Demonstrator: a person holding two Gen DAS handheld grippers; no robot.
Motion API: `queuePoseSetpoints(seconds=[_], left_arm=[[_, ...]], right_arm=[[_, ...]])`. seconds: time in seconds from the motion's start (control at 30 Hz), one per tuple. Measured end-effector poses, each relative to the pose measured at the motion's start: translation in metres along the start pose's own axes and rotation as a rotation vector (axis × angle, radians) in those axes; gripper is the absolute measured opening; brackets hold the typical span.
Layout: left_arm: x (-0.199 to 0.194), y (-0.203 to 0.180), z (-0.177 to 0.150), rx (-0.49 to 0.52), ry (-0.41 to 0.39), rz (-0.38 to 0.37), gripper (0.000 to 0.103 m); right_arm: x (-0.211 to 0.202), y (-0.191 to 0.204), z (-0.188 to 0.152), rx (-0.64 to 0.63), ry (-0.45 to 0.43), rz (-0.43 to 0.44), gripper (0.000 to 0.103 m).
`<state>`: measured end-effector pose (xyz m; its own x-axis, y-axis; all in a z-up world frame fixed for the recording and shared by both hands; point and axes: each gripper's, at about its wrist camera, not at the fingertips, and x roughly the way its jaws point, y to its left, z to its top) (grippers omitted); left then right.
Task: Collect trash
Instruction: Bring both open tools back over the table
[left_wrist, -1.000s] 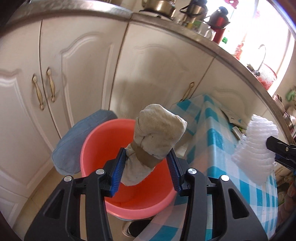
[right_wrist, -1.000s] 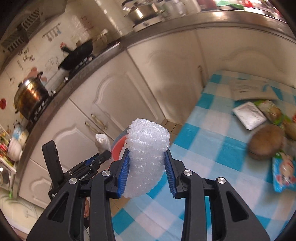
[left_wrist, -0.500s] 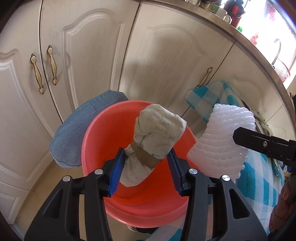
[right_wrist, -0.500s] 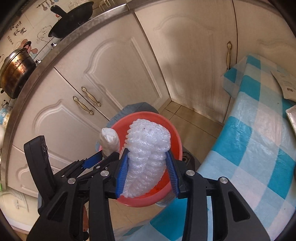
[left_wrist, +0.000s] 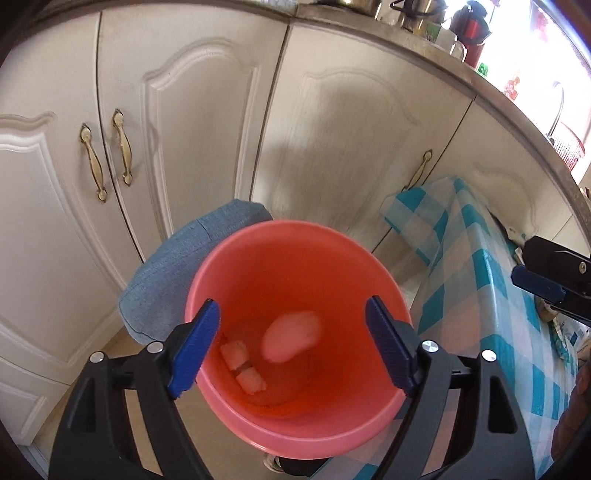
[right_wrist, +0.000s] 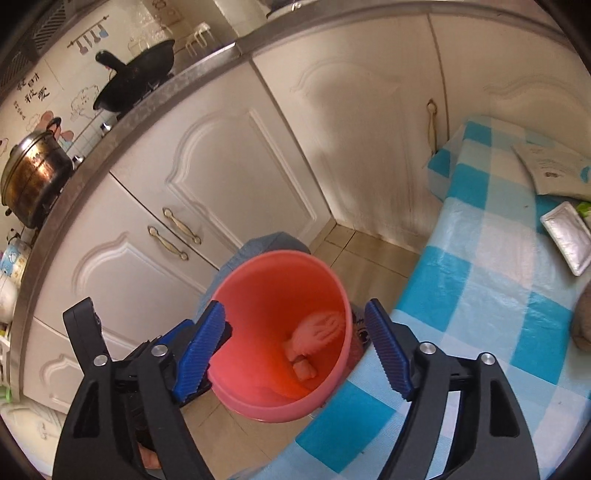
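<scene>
A red plastic bucket (left_wrist: 295, 240) stands on the floor beside the table. My left gripper (left_wrist: 291, 347) is open and empty right above its mouth. The white foam net (left_wrist: 291, 339) and the crumpled paper wad (left_wrist: 243, 365) lie at the bucket's bottom. My right gripper (right_wrist: 295, 347) is open and empty above the bucket (right_wrist: 258, 288), at the table's corner. The foam net (right_wrist: 321, 328) and the paper wad (right_wrist: 304, 369) show inside it. The right gripper's fingers (left_wrist: 539, 284) show at the right edge of the left wrist view.
White cabinet doors (left_wrist: 184, 129) stand close behind the bucket. A blue denim cushion (left_wrist: 177, 273) leans against the bucket's far left side. The blue-checked table (right_wrist: 480, 277) on the right carries a silver packet (right_wrist: 565, 236), a paper (right_wrist: 546, 166) and a brown round thing (right_wrist: 583, 317).
Both grippers have opened. The paper wad and the foam net have dropped out of them into the bucket. The right gripper has pulled back to the right.
</scene>
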<state>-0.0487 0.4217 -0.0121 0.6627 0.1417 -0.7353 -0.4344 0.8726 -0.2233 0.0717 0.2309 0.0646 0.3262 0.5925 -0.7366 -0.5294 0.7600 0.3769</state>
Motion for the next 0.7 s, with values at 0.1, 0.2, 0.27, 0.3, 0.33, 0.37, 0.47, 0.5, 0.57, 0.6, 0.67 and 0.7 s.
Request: queuePoseSetpoints(seconds=[0.1,0.2,0.27,0.3,0.33,0.37,0.47,0.5,0.57,0.6,0.67,0.7], left_arm=[[-0.017,-0.002,0.001,0.013,-0.042,0.000,0.094],[-0.034,-0.009,-0.001,0.041,-0.084,-0.004,0.096],[-0.045,-0.019,-0.003,0.081,-0.102,0.008,0.096],[-0.048,-0.023,-0.004,0.089,-0.104,0.006,0.096],[-0.053,-0.027,-0.005,0.098,-0.104,-0.002,0.096],[-0.058,-0.032,-0.007,0.107,-0.104,-0.012,0.096],[-0.072,-0.049,-0.013,0.131,-0.102,-0.049,0.096],[-0.077,-0.054,-0.016,0.143,-0.100,-0.064,0.096],[-0.086,-0.066,-0.021,0.164,-0.094,-0.087,0.096],[-0.090,-0.071,-0.023,0.172,-0.091,-0.099,0.096],[-0.098,-0.082,-0.027,0.178,-0.079,-0.126,0.096],[-0.101,-0.087,-0.028,0.180,-0.071,-0.138,0.096]], right_arm=[[-0.025,-0.004,-0.005,0.005,-0.054,-0.015,0.085],[-0.049,-0.009,-0.013,0.002,-0.105,-0.047,0.088],[-0.068,-0.013,-0.024,-0.004,-0.143,-0.074,0.089],[-0.077,-0.015,-0.029,0.000,-0.161,-0.088,0.089],[-0.086,-0.019,-0.035,0.006,-0.177,-0.093,0.090],[-0.093,-0.022,-0.042,0.013,-0.191,-0.090,0.090],[-0.114,-0.034,-0.064,0.038,-0.224,-0.110,0.090],[-0.119,-0.038,-0.071,0.048,-0.233,-0.115,0.090],[-0.131,-0.047,-0.088,0.071,-0.262,-0.127,0.090],[-0.136,-0.052,-0.096,0.083,-0.277,-0.133,0.090],[-0.145,-0.064,-0.109,0.120,-0.296,-0.124,0.090],[-0.148,-0.071,-0.114,0.138,-0.297,-0.117,0.090]])
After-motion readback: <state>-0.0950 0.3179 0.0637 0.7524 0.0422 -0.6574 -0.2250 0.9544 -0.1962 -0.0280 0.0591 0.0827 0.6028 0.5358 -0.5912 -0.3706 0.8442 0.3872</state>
